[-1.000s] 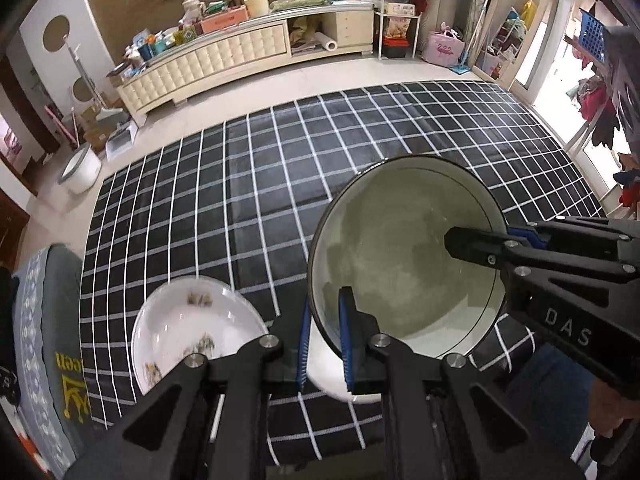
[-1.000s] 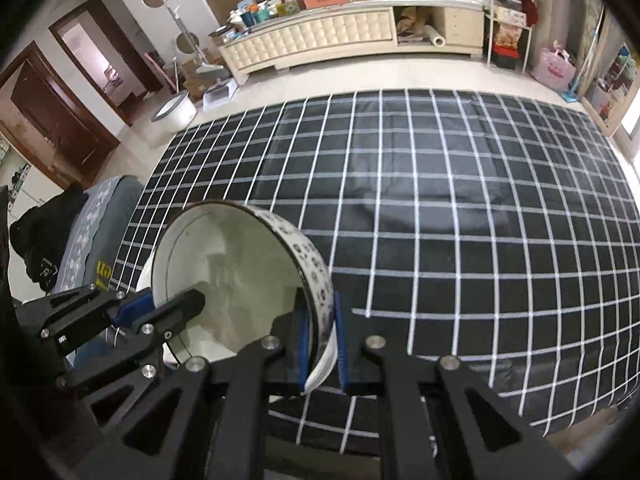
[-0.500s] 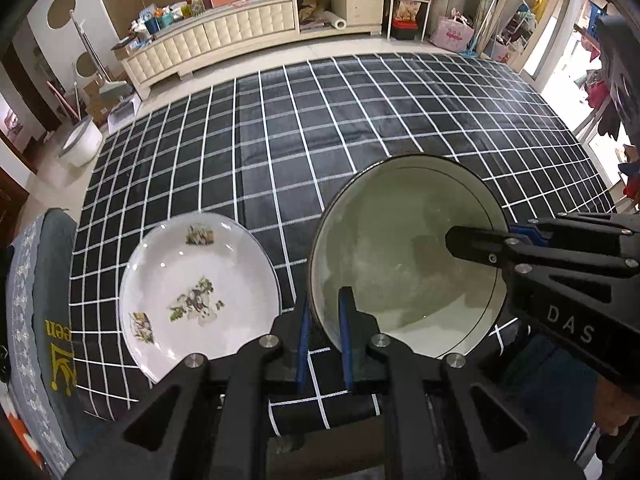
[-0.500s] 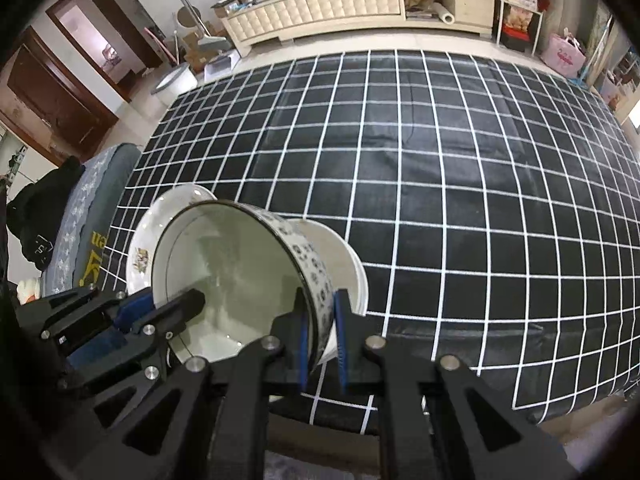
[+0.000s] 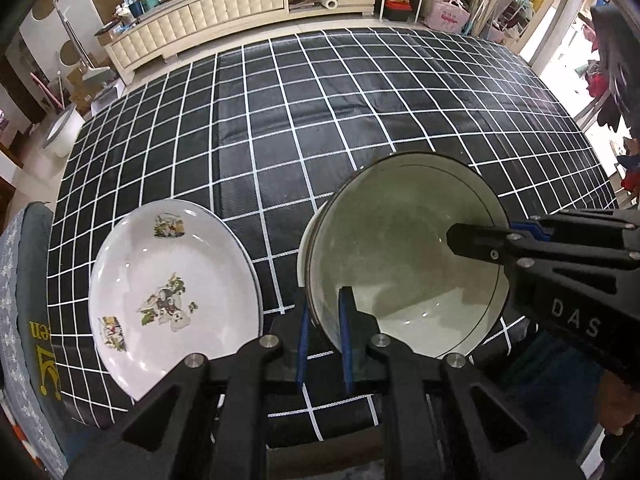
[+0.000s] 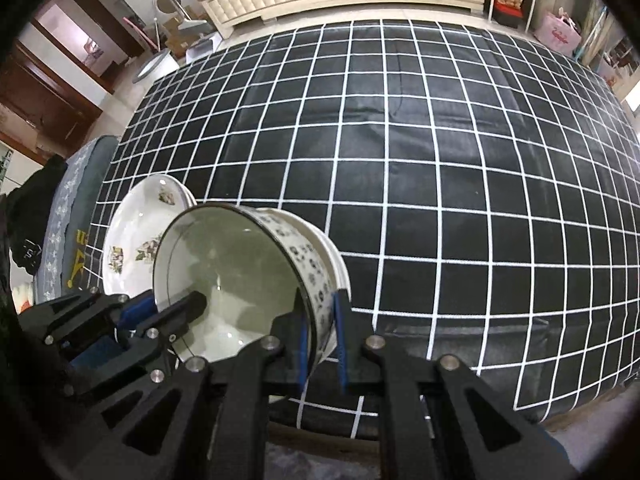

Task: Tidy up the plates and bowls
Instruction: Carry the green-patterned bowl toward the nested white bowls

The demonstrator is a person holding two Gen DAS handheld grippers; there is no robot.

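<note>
The landmark is the black tablecloth with the white grid (image 5: 304,128), which covers the table.

A deep bowl (image 5: 404,268) with a dark rim line and a dark flower print on its outer wall is held by both grippers at once, tilted, with its opening facing the cameras. It sits at the near edge of the cloth. The left gripper (image 5: 323,336) has its blue-padded jaws pinched on the bowl's left rim, one pad inside and one outside the wall. The right gripper (image 6: 320,340) pinches the opposite rim in the same manner, and in the left wrist view it enters from the right side (image 5: 532,236).

Directly under the held bowl, a white dish (image 6: 336,264) shows only as a rim behind and below it, resting on the cloth. Whether the bowl touches that dish cannot be told.

A shallow white plate (image 5: 172,292) with flower decals lies flat on the cloth just beside the bowl, to its left, near the cloth's left edge. The two are apart in the left wrist view.

Beyond the far edge of the cloth stands a long cream cabinet (image 5: 208,16), loaded with assorted clutter.
</note>
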